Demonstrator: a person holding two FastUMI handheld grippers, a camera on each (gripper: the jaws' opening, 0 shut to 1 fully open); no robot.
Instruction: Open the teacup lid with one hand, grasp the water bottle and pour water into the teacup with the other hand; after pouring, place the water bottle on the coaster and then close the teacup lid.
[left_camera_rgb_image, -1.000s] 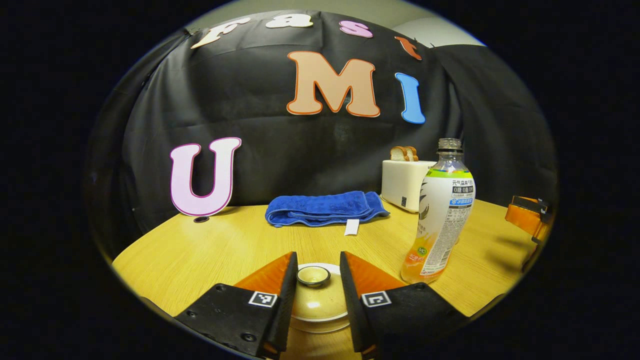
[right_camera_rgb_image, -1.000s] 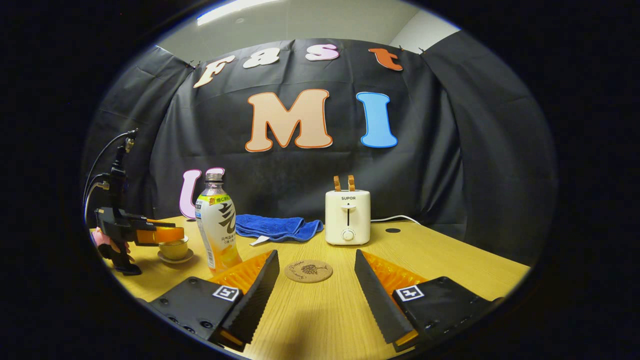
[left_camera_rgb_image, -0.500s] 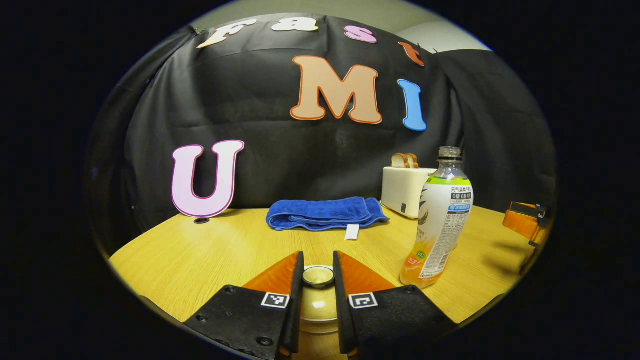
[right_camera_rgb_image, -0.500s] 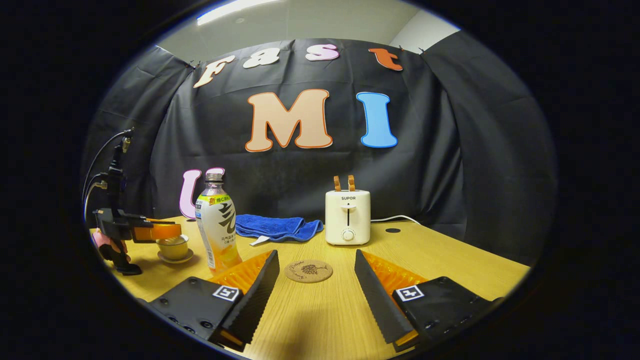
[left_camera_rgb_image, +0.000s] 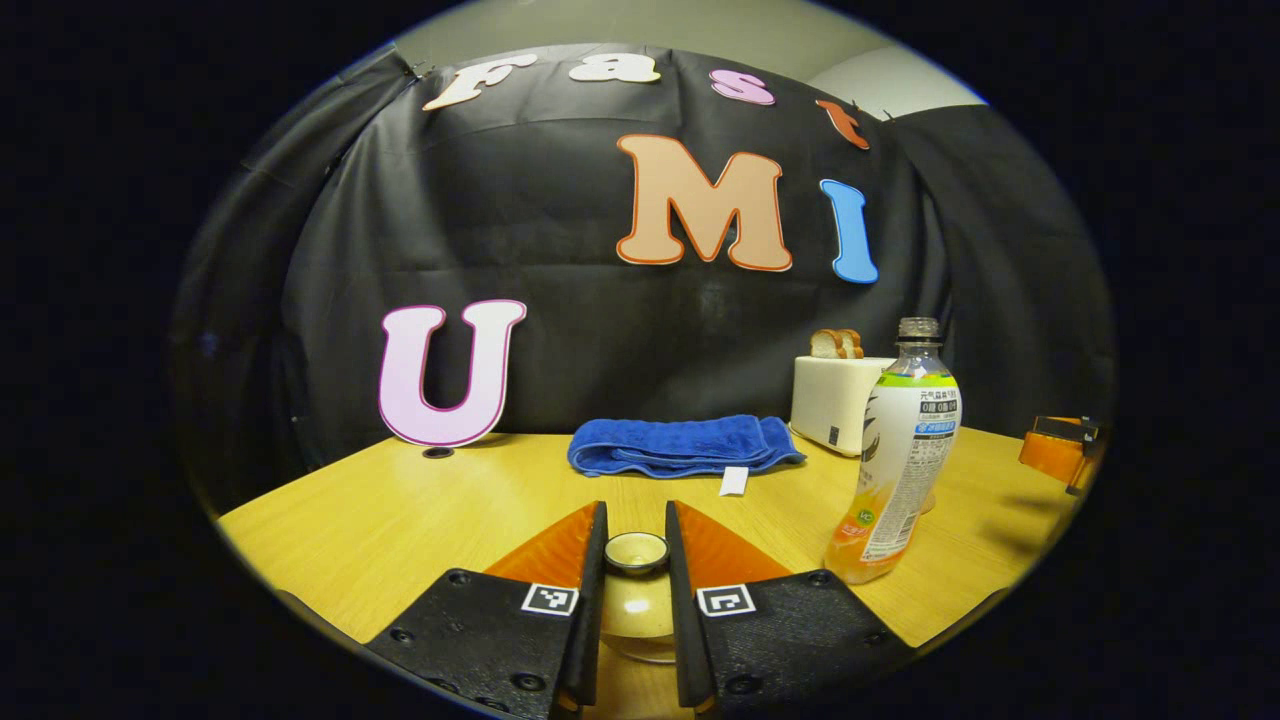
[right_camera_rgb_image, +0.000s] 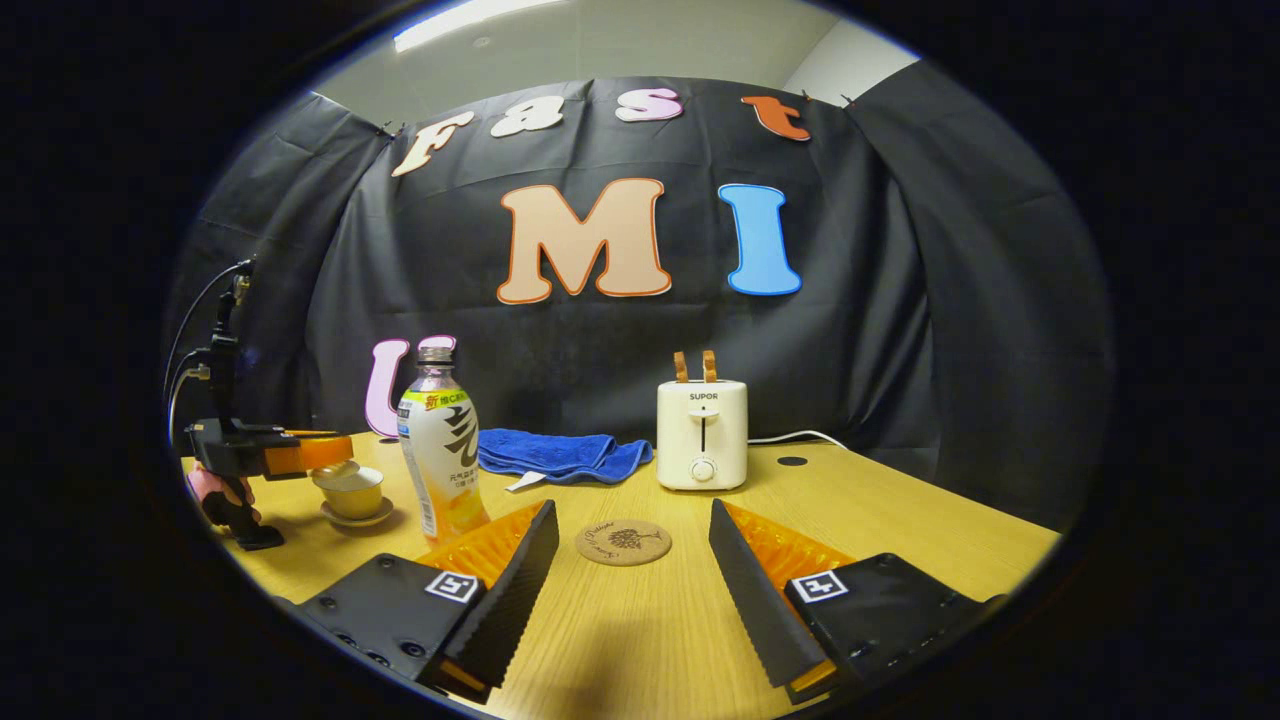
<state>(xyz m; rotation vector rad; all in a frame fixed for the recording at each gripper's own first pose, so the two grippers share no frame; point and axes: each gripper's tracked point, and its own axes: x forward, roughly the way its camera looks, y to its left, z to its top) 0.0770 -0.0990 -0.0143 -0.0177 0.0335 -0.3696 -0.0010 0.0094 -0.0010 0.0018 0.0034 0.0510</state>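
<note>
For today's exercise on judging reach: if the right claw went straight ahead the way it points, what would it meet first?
Most likely the coaster, lying on the table between the open right claw's fingers. Passing above it, the toaster comes next; depth is unclear.

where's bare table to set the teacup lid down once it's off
Bare wood lies left of the teacup, between the left tongs and the blue towel. It is crowded on the other side: water bottle, then coaster by the right tongs. More bare wood lies right of the toaster.
</note>
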